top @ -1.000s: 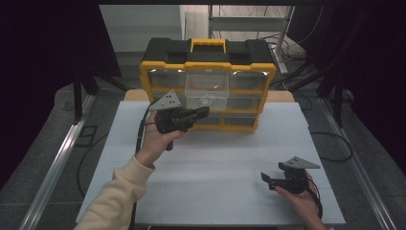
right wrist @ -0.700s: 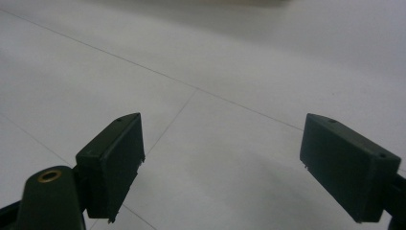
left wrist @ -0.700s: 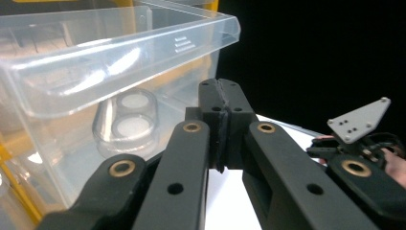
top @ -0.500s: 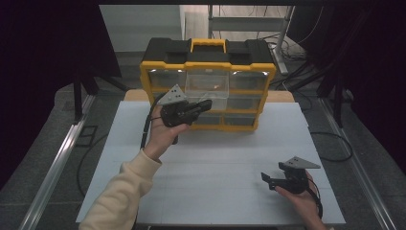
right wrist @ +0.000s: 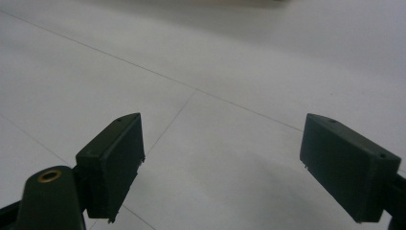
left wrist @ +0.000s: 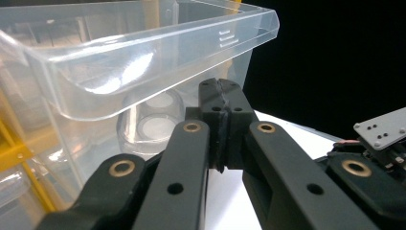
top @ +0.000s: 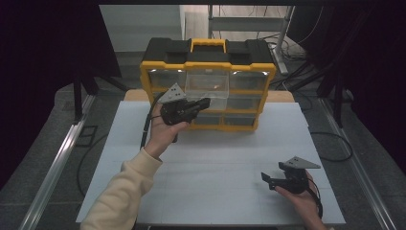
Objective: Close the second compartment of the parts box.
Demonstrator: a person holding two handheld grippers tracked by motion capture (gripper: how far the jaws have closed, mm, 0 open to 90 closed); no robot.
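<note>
L claw [left wrist: 221,103]: jaws together, pads pressed flat against each other, nothing between them. In the high view L claw [top: 203,102] is raised off the counter [top: 215,158], tips aimed at the clear drawer [top: 207,86] of the yellow organizer [top: 207,91]. In the left gripper view the tips sit just under the drawer's [left wrist: 143,52] projecting rim, close to its front wall; contact w/ the wall cannot be told. Drawer is pulled partway out of the organizer's top row, centre slot. Round clear items show through its wall, type unclear.

R claw [right wrist: 222,165]: jaws wide apart, empty, white counter surface beneath. In the high view R claw [top: 268,178] rests low at the near right of the counter, held in the person's hand, well apart from the organizer.

Organizer stands upright at the counter's far edge, black top w/ yellow handle.
</note>
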